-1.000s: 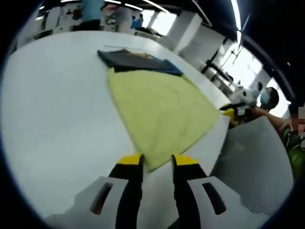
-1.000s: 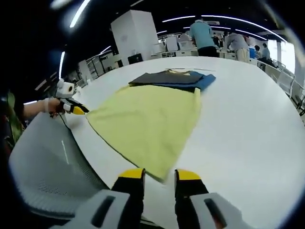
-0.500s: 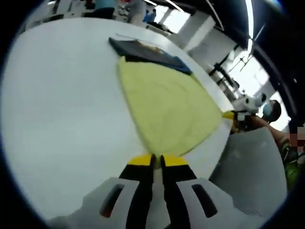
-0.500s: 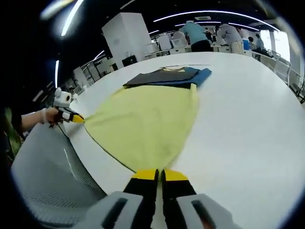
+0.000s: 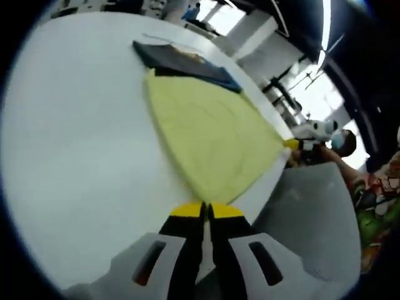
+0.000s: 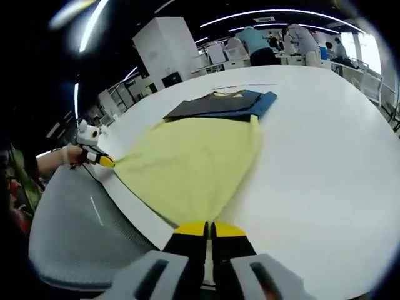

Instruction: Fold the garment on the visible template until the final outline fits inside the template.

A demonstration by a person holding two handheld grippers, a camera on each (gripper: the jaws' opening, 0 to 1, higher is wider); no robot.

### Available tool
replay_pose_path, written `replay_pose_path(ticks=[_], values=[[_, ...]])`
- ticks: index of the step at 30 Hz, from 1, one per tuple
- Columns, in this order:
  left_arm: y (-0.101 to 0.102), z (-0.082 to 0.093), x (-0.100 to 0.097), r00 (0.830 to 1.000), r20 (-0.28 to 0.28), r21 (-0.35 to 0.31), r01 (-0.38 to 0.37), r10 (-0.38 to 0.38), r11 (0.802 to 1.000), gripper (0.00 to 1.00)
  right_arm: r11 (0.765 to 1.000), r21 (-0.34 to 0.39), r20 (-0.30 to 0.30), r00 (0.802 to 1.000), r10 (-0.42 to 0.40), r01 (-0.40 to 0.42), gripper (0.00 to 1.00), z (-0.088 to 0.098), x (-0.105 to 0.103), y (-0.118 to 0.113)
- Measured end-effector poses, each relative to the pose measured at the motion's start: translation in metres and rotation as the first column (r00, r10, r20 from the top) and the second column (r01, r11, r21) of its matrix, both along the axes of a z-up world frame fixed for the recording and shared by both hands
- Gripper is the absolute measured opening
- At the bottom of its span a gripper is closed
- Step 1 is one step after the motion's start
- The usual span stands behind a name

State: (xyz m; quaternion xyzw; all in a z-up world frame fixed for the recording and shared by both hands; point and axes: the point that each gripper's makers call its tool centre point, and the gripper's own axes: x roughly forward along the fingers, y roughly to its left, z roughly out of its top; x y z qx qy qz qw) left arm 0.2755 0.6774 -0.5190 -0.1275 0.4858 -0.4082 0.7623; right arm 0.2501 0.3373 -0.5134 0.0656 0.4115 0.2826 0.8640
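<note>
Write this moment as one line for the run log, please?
left hand-held gripper: shut on yellow garment corner | right hand-held gripper: shut on opposite corner | dark folded clothes: beyond, on white table

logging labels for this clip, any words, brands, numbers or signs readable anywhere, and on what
None can be read.
Yellow garment: plain, no print or label showing.
Dark folded clothes behind it: a pale patch near the collar, too blurred to tell if it is text.
White table: no markings.
Left gripper and right gripper: yellow tips, no lettering.
</note>
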Motion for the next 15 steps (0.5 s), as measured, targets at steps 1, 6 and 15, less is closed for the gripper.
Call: replay_pose_path(ticks=[1,6,15], values=[[-0.001,0.001,-0.003,1.0,-0.009,-0.002,0.006,-0.006,1.0,0.0,1.0,0.007,-0.016,1.0,0.001,-0.001,0.0,0.0,-0.005,0.001],[-0.004,0.001,-0.028,0.994,-0.043,-0.007,0.101,-0.101,0.995,0.0,1.0,0.017,-0.058,0.998,0.001,0.0,0.0,-0.003,-0.025,0.0],[-0.007,-0.003,-0.05,0.979,-0.102,-0.001,0.18,-0.179,0.984,0.0,0.999,0.04,-0.108,0.994,-0.018,0.022,0.0,-0.008,-0.047,-0.001]])
